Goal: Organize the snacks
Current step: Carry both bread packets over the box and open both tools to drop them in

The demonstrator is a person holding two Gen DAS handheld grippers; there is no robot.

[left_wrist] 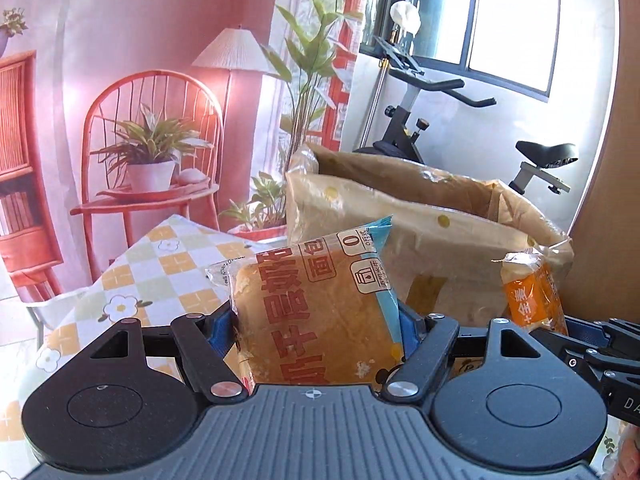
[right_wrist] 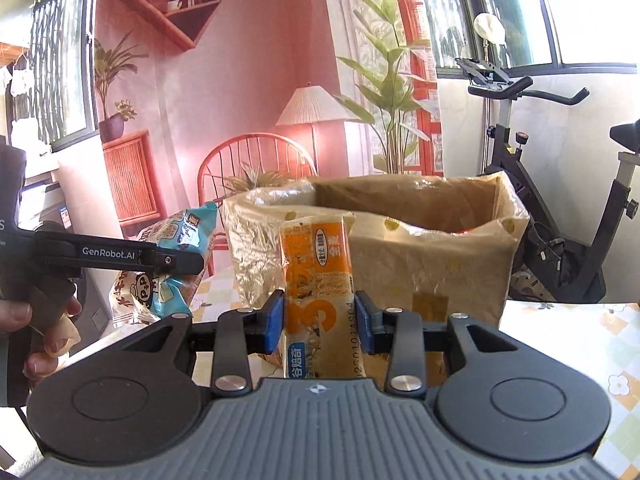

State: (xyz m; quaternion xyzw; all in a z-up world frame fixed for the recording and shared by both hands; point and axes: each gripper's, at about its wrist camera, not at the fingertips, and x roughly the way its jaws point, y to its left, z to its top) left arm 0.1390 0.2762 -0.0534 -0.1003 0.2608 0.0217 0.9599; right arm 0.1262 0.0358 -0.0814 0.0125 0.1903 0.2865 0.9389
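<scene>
My left gripper [left_wrist: 318, 320] is shut on a wrapped bread pack [left_wrist: 316, 304] with blue edges and red print, held upright above the table. In the right wrist view that same bread pack [right_wrist: 176, 256] shows at the left with the left gripper [right_wrist: 160, 260] clamped on it. Between the blue pads of my right gripper [right_wrist: 319, 320], which is shut, stands an orange and white snack pack [right_wrist: 318, 280]. The orange pack [left_wrist: 532, 292] also appears at the right of the left wrist view. Behind both packs sits an open cardboard box [left_wrist: 440, 232] [right_wrist: 420, 240] lined with clear plastic.
The table wears a checked cloth [left_wrist: 160, 272] [right_wrist: 580, 340] with flowers. An exercise bike [left_wrist: 460, 120] [right_wrist: 540, 184] stands behind the box by the window. A printed pink backdrop [left_wrist: 140, 80] hangs behind the table. A person's hand [right_wrist: 36, 332] holds the left gripper's handle.
</scene>
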